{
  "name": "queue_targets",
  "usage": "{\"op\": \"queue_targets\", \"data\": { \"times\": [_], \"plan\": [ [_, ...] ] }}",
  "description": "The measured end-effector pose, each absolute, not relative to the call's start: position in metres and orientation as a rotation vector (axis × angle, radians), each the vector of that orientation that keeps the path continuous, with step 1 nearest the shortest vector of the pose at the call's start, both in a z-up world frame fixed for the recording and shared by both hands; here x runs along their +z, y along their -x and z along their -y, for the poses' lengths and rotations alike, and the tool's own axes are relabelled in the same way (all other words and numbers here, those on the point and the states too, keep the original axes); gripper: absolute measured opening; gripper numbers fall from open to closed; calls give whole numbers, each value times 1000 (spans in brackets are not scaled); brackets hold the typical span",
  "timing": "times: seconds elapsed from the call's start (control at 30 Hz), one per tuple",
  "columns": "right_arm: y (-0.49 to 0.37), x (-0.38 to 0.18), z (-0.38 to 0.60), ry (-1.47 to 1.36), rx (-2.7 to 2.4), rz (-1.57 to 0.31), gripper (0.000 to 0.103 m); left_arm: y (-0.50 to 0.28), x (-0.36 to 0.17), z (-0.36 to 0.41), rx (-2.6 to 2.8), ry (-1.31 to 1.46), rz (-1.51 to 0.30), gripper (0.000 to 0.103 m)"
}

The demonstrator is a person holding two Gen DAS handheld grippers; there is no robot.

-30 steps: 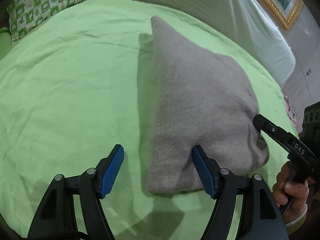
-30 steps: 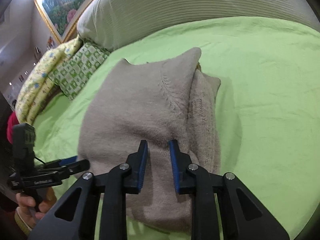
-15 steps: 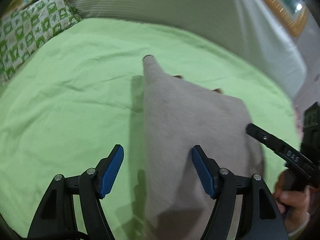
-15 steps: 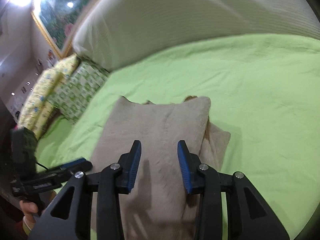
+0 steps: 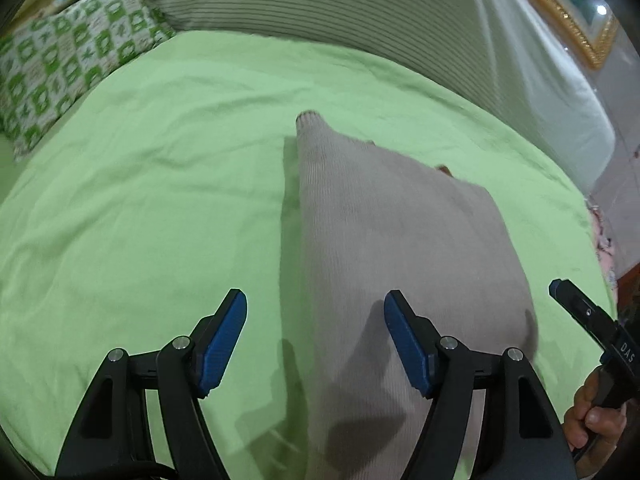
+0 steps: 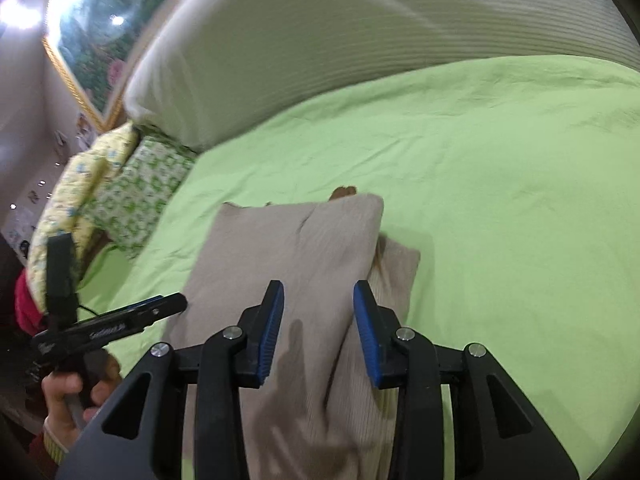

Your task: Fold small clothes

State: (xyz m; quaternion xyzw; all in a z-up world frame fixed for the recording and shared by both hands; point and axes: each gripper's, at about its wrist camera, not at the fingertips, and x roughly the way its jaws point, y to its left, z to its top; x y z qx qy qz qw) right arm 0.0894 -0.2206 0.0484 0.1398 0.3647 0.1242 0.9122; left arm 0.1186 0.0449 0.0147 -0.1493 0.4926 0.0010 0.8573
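Note:
A folded beige knit garment (image 5: 400, 232) lies on the green bed sheet (image 5: 140, 200). My left gripper (image 5: 315, 294) hovers over its left edge, open wide, with nothing pinched between the blue pads. In the right wrist view the same garment (image 6: 300, 248) shows a folded layer on top with a second layer sticking out to the right. My right gripper (image 6: 318, 284) hangs above it, open, its pads clear of the fabric. At each view's edge, one finger of the other gripper (image 5: 576, 308) (image 6: 152, 312) shows beside the garment.
A green-and-white patterned pillow (image 5: 68, 64) and a yellow one (image 6: 76, 184) sit at the bed's corner. A striped headboard cushion (image 5: 320, 8) runs along the far side. A gold-framed picture (image 6: 92, 40) hangs behind. A hand (image 6: 68, 396) grips the left handle.
The right jaws have widened from nearly closed over the fabric. Both grippers have lifted up and back, so the garment sits smaller and lower in both views.

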Motion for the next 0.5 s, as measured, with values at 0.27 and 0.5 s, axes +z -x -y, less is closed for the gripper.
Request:
{"op": "queue_targets", "data": {
  "times": [0.27,0.5],
  "plan": [
    [-6,27,218,-269,317,-784,38,-37,-7,-28,-17,318,-1092,74],
    [-2,-9,233,-186,131,-895,38,-23,-16,-19,27,260,-1104,76]
  ]
}}
